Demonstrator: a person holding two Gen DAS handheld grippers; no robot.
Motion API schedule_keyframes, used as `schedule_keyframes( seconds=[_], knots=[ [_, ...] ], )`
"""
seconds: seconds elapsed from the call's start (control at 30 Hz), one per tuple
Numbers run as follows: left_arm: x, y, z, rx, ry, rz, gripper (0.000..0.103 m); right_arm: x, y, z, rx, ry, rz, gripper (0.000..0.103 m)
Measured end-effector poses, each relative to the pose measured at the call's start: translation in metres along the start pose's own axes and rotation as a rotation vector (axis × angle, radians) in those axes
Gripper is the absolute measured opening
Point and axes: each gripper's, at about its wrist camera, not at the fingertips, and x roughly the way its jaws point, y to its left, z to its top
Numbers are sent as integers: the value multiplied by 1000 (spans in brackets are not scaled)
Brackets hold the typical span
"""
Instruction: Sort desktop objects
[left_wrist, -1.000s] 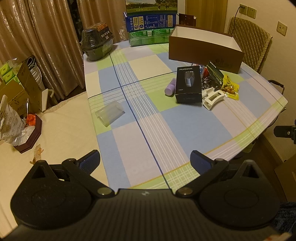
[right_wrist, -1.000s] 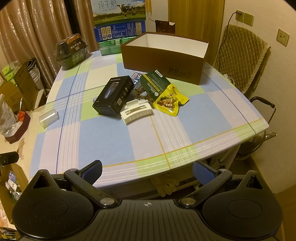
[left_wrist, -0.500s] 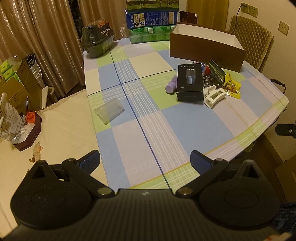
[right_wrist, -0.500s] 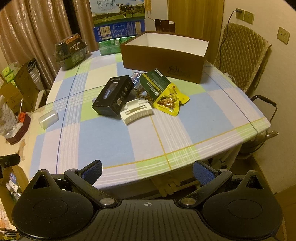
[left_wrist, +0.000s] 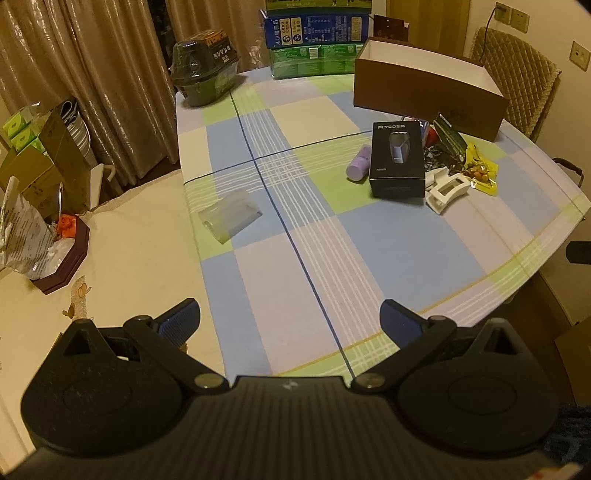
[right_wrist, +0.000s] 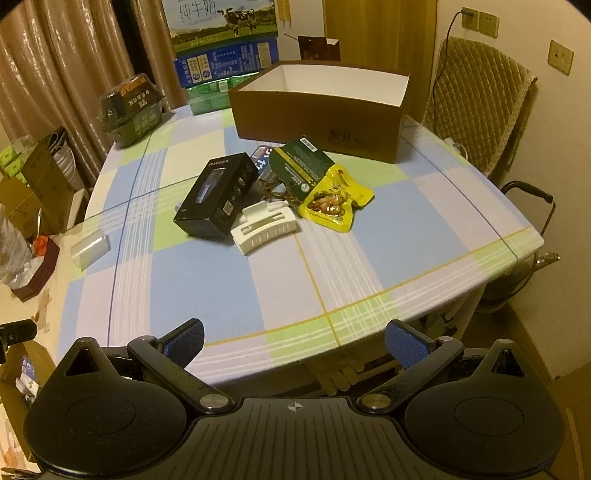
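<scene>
Brown box (right_wrist: 317, 110) stands open at the far side of the table (right_wrist: 369, 266), likely the sorting bin. The clutter lies just in front of it, ahead of your right gripper (right_wrist: 293, 341), which is nearer; from your left gripper (left_wrist: 290, 319) it sits forward and to the right. Both grippers spread wide, holding nothing, hanging over the near table edge.

Black carton (right_wrist: 218, 194): long axis runs away from you, slanting right. White clip (right_wrist: 264, 229) touches its near corner, closest to reach. Yellow snack pouch (right_wrist: 332, 199) is just right. Purple tube (left_wrist: 359, 168) hides behind the carton. Clear case (left_wrist: 231, 216) lies well apart, left.
</scene>
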Motion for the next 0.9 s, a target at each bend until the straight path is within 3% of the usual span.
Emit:
schedule_keyframes(
  seconds=[0.5, 0.67, 0.9],
  knots=[
    [34, 29, 12, 25, -41, -19, 102, 22, -11, 16, 22, -31, -3, 101],
    [59, 45, 21, 52, -33, 16, 102, 34, -14, 21, 31, -12, 1, 101],
    [96, 63, 36, 126, -53, -2, 98, 54, -21, 31, 39, -4, -23, 101]
  ],
)
